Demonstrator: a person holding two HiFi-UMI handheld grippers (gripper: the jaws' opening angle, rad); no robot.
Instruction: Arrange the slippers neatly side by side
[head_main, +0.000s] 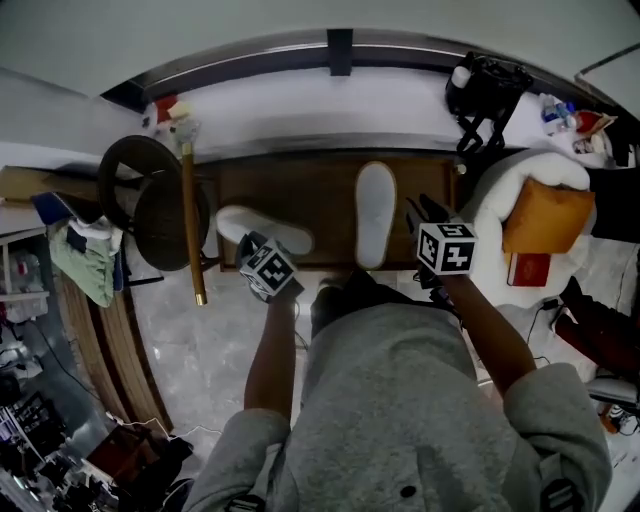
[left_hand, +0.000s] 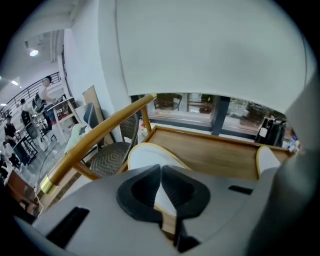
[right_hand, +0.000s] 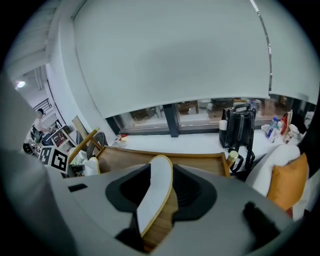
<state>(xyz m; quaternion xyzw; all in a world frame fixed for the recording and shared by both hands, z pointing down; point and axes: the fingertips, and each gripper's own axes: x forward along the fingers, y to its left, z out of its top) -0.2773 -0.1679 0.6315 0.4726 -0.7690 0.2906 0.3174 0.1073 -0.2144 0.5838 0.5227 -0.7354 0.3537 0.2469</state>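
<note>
Two white slippers lie soles-up on a low wooden tray (head_main: 320, 180). The left slipper (head_main: 285, 235) sits slanted near the tray's front left. My left gripper (head_main: 250, 245) is shut on its yellow-trimmed rim, and in the left gripper view the slipper (left_hand: 142, 155) runs up from the closed pads of that gripper (left_hand: 161, 167). The right slipper (head_main: 376, 213) lies lengthwise at mid-tray. My right gripper (head_main: 420, 212) stands wide, and in the right gripper view that slipper (right_hand: 152, 200) shows between the spread jaws of this gripper (right_hand: 161, 167), with dark gaps on both sides.
A wicker chair (head_main: 150, 205) with a wooden arm (head_main: 190, 225) stands close to the tray's left edge. A white sofa with an orange cushion (head_main: 545, 215) and a red book (head_main: 528, 268) is at the right. A black backpack (head_main: 488, 88) stands by the window ledge.
</note>
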